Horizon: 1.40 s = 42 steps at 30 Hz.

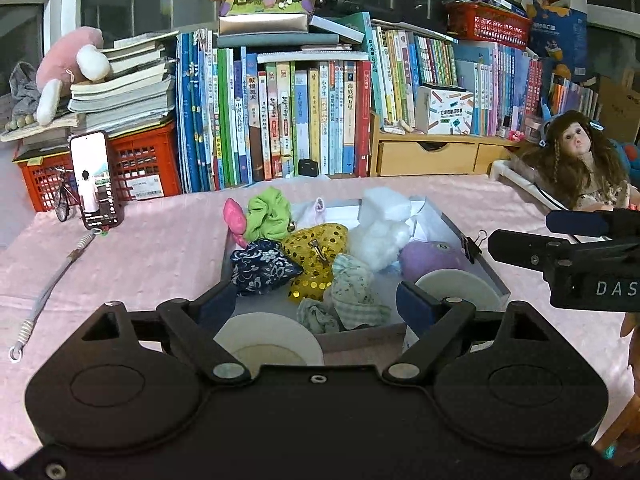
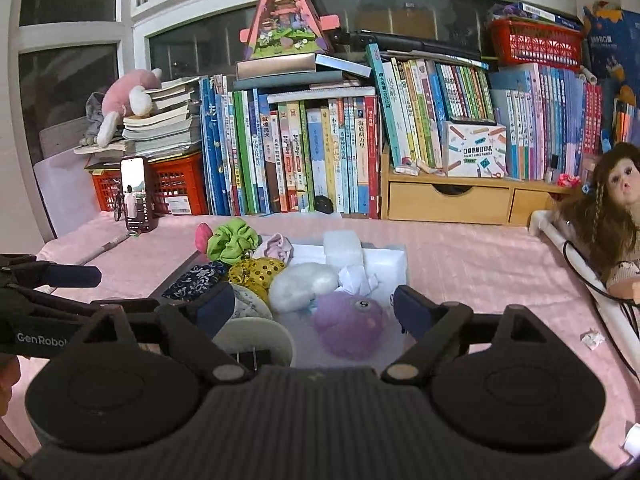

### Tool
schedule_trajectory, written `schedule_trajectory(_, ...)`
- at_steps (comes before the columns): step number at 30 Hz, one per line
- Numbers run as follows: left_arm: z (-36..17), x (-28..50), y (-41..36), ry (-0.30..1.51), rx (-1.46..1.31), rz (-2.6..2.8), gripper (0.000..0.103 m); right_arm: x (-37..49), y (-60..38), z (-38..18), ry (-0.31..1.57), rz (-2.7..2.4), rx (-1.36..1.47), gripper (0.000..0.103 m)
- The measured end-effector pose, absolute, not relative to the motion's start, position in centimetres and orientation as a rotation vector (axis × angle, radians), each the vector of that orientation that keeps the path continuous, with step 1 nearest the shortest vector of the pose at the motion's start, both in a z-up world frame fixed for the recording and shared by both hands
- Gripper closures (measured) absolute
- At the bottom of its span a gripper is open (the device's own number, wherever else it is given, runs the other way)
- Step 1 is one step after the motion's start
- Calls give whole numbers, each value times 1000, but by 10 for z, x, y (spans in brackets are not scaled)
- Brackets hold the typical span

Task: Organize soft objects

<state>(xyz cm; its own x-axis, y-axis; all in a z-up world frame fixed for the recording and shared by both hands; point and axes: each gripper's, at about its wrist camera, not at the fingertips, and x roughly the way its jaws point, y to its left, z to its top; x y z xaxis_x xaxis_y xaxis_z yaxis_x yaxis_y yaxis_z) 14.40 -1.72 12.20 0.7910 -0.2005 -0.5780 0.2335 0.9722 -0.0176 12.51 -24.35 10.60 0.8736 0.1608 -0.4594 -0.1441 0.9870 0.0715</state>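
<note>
Soft objects fill a shallow grey cardboard box (image 1: 486, 270) that rests on the pink textured tablecloth (image 1: 160, 248). We hold the left gripper (image 1: 320, 300) low over the near edge of the box, angled downward, its dark blue fingers (image 1: 218, 304) spread wide with nothing clamped between them. We hold the right gripper (image 2: 314, 306) beside it, angled down toward the same box; its fingers (image 2: 412, 312) also stand wide apart and press on nothing.

Box contents, as we read them from the left wrist view:
- a lime green fabric scrunchie (image 1: 267, 216) at the far left corner, beside a pink soft piece (image 1: 235, 216);
- a navy pouch with white floral print (image 1: 262, 266), touching a gold sequinned heart-shaped pouch (image 1: 314, 254);
- a pale green checked cloth bundle (image 1: 352, 284) in front of the gold pouch;
- a white fluffy wad (image 1: 380, 236) near the centre;
- a round lavender plush ball (image 1: 430, 258) toward the right wall, which lies between the right gripper's fingers in the right wrist view.

A black binder clip (image 1: 472, 246) sits on the right wall. Beyond the box, an upright smartphone (image 1: 95, 180) leans near a red plastic crate (image 1: 140, 168), a row of books (image 1: 288, 120) lines the back, and a brown-haired doll (image 1: 576, 160) sits at the right.
</note>
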Motion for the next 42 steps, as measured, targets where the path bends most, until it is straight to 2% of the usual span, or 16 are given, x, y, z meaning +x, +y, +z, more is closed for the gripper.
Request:
schedule_trajectory(26, 95, 63, -4, 536, 73, -186, 11, 63, -226, 81, 379, 120, -3, 1)
schedule_trajectory(42, 50, 41, 11, 599, 13, -105, 11, 42, -213, 35, 420, 67, 5, 0)
